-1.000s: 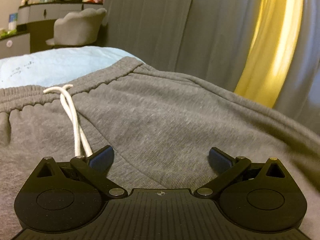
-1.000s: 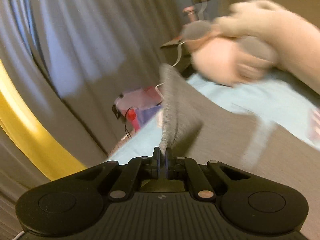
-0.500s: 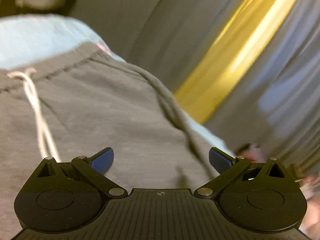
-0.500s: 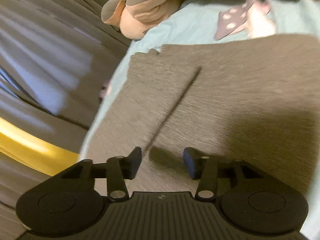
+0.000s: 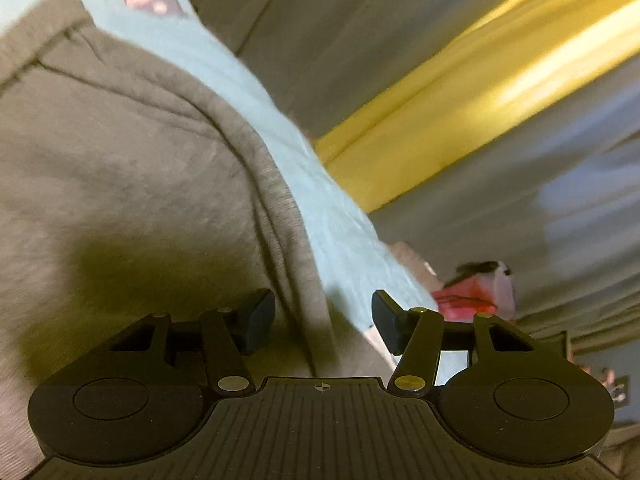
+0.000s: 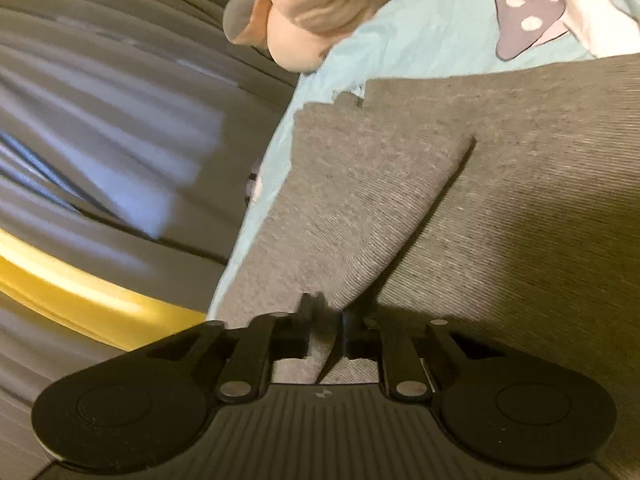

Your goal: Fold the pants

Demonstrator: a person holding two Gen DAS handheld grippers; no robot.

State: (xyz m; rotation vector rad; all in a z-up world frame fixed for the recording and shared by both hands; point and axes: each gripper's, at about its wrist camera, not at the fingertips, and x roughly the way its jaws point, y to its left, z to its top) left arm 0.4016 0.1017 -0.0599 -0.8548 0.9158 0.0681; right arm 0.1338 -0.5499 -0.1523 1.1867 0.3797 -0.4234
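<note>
Pants of grey ribbed jersey, one pair, are lying flat on a pale blue bedsheet, the long axis running away from the right wrist camera toward a hem edge at the far end; a straight fold line is crossing the cloth diagonally. In the left wrist view the same grey cloth is showing its side seam edge running down toward the camera. The right gripper has just been closing, its jaws standing narrowly apart with a raised ridge of cloth between them; whether the pads are pressing it I cannot tell. The left gripper has just been closing too, jaws half spread astride the seam edge, not touching it. One plush toy is lying beyond the hem. Grey curtains with one yellow strip are hanging behind.
</note>
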